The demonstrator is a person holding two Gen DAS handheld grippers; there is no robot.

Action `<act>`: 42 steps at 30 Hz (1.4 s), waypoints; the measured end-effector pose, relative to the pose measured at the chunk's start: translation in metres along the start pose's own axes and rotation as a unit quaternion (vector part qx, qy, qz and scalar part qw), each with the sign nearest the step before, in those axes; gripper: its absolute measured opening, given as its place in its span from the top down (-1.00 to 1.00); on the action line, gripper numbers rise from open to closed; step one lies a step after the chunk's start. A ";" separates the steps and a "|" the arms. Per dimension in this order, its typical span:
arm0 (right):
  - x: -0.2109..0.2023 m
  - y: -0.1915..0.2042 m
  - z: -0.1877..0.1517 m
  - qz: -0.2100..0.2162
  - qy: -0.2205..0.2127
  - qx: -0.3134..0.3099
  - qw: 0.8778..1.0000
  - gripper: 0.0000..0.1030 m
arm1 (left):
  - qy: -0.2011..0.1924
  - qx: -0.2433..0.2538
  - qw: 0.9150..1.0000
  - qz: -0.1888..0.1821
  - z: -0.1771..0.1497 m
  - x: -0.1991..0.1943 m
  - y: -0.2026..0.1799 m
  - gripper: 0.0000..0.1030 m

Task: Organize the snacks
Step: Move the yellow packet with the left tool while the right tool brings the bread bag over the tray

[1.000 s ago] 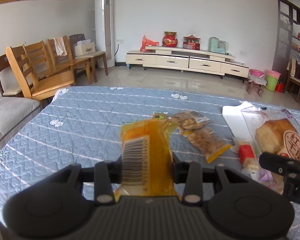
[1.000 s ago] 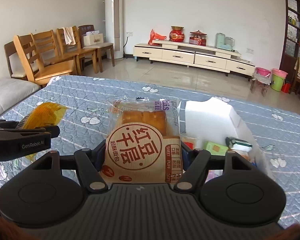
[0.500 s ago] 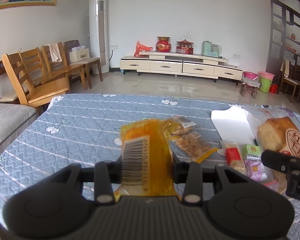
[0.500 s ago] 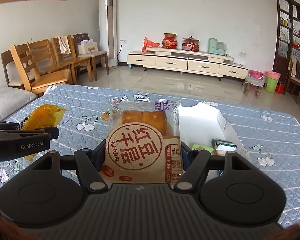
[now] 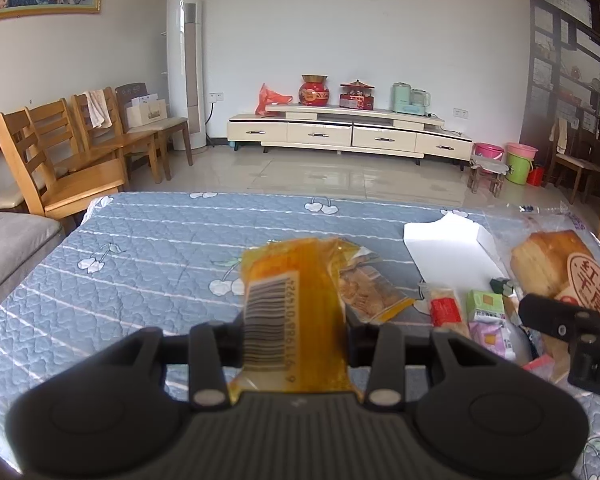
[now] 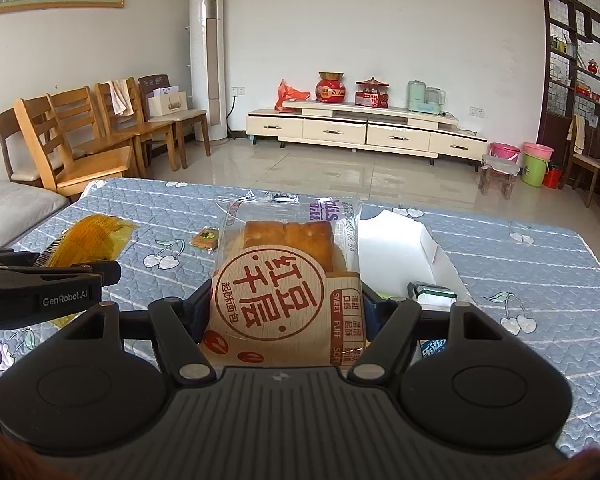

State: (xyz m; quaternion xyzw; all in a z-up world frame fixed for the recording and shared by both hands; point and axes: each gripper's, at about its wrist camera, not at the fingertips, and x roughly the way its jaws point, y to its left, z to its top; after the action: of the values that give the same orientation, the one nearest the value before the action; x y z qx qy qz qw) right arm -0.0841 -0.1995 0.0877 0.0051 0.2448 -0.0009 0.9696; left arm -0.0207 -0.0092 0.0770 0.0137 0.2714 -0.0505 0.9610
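Left gripper [image 5: 296, 322] pinches an orange barcoded snack packet [image 5: 294, 300]; open blue quilted tabletop [image 5: 160, 264] ahead. Right gripper [image 6: 286, 304] pinches a clear bread wrapper [image 6: 286, 280] reading "SWEET PUFF".

Both cams sit low behind their own fingers, looking forward over the blue quilted table [image 5: 148, 248] toward the far wall with the TV cabinet [image 5: 348, 136]. Left wrist view: close on the left gripper [image 5: 294, 320], offset to the table's left, sees the right gripper [image 5: 568, 320] side-on at its right edge. Right wrist view: close on the right gripper [image 6: 286, 300], sees the left gripper [image 6: 48, 284] at its left edge. Shared: tabletop, white box [image 5: 452, 244] [image 6: 404, 256], wooden chairs [image 5: 76, 160] [image 6: 84, 148], tower AC unit [image 5: 186, 68] [image 6: 208, 64], cabinet, buckets
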 end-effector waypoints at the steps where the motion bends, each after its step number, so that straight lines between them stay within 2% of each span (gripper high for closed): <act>1: 0.000 0.000 0.000 -0.001 -0.001 0.000 1.000 -0.69 | 0.000 0.000 1.000 -0.001 0.000 0.000 0.000 0.22; 42: -0.003 0.010 0.002 -0.038 -0.004 0.031 0.999 -0.69 | 0.006 0.033 0.999 -0.034 0.002 0.016 -0.038 0.22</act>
State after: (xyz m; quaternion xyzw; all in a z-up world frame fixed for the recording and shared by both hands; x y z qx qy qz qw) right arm -0.0858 -0.1900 0.0908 0.0255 0.2410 -0.0457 0.9691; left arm -0.0100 -0.0487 0.0708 0.0366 0.2756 -0.0925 0.9561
